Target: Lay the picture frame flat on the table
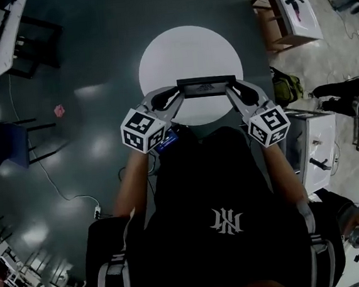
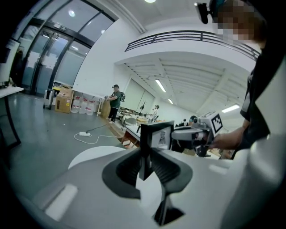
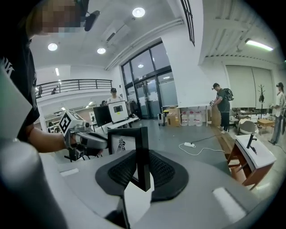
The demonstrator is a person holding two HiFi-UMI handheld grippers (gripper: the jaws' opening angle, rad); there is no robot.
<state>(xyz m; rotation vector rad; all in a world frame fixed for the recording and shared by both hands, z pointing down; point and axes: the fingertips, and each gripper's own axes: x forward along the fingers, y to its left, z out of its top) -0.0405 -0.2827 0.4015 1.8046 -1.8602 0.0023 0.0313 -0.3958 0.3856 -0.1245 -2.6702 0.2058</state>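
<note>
The picture frame [image 1: 206,86] is black with a white print and stands upright, held by its two ends over the near edge of the round white table [image 1: 158,53]. My left gripper [image 1: 180,95] is shut on its left end and my right gripper [image 1: 231,90] is shut on its right end. In the left gripper view the frame's edge [image 2: 145,152] sits between the ribbed pads, with the right gripper [image 2: 196,134] at the far end. In the right gripper view the frame [image 3: 134,150] is clamped the same way, and the left gripper [image 3: 85,139] is beyond it.
A white side table [image 1: 293,9] stands at the back right and a white cabinet [image 1: 315,145] at my right. A blue chair [image 1: 6,147] and a cable [image 1: 57,189] are on the dark floor to the left. People stand far off in the hall [image 3: 222,105].
</note>
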